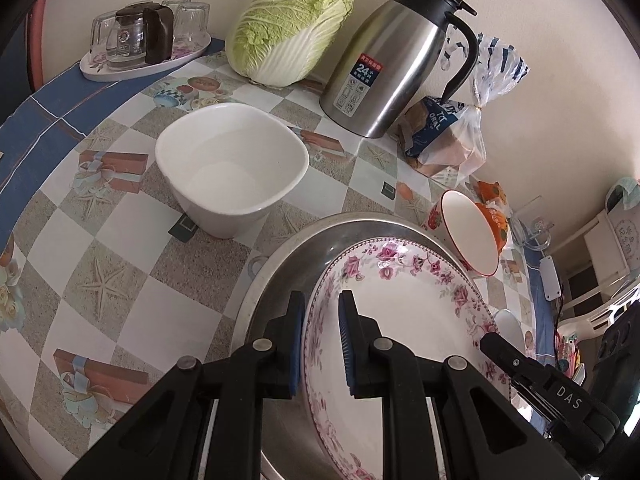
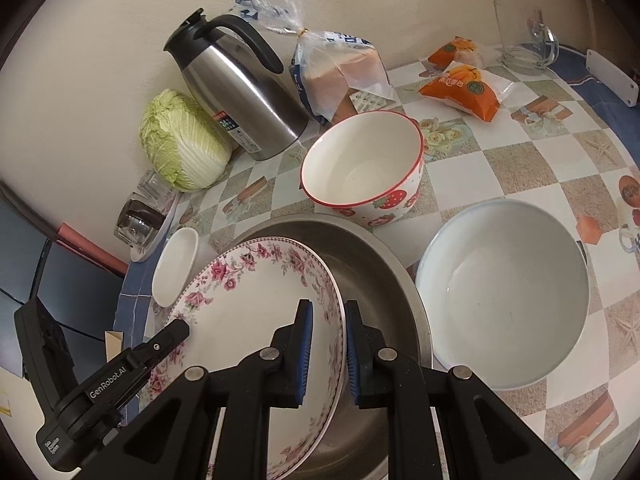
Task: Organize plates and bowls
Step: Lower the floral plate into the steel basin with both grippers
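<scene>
Both hand-held grippers, left [image 1: 322, 344] and right [image 2: 328, 350], pinch opposite rims of glossy floral plate [image 2: 256, 316] tilted in round steel basin [image 2: 384, 280]

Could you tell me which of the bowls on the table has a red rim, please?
The strawberry bowl, standing beside the steel basin. The square bowl and the wide round bowl are plain, with no red.

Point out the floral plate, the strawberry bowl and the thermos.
Floral plate [image 2: 240, 320]: right wrist view, bare white centre.
Strawberry bowl [image 2: 360, 160]: right wrist view, inner wall.
Thermos [image 1: 384, 68]: left wrist view, steel body above the label.
</scene>
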Available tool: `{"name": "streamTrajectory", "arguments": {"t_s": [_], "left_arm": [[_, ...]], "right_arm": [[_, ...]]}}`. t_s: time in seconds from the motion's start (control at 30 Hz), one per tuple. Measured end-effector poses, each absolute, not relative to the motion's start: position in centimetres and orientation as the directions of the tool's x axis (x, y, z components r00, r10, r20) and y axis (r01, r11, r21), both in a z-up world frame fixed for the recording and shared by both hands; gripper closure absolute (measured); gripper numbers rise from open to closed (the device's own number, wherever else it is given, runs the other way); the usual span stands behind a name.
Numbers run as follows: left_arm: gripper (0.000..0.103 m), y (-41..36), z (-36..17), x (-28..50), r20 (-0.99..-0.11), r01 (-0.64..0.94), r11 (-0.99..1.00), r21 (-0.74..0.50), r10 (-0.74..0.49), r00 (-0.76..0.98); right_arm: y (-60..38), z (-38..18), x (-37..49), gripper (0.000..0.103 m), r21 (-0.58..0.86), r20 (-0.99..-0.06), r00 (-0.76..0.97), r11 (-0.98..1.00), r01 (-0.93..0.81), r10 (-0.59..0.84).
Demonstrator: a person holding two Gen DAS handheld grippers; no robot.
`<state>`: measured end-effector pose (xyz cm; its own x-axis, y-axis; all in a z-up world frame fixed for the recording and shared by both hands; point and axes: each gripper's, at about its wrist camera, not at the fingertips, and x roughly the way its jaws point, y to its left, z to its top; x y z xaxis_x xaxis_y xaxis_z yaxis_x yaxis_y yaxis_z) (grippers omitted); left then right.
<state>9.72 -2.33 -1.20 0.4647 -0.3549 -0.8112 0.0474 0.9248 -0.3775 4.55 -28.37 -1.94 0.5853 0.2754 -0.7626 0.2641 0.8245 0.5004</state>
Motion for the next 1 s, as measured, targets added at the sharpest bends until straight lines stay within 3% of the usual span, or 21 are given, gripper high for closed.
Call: {"name": "streamTrajectory", "arguments": {"t_s": [1.0], "left_arm": [[0.086, -3.7, -2.9, 10.1, -0.853, 0.046, 0.947, -0.317, -0.306, 0.423]], "right_arm": [[-28.8, -3.7, 4.9, 0.086, 0.497, -0.785, 0.554, 0.815, 0.298, 0.276]]}}
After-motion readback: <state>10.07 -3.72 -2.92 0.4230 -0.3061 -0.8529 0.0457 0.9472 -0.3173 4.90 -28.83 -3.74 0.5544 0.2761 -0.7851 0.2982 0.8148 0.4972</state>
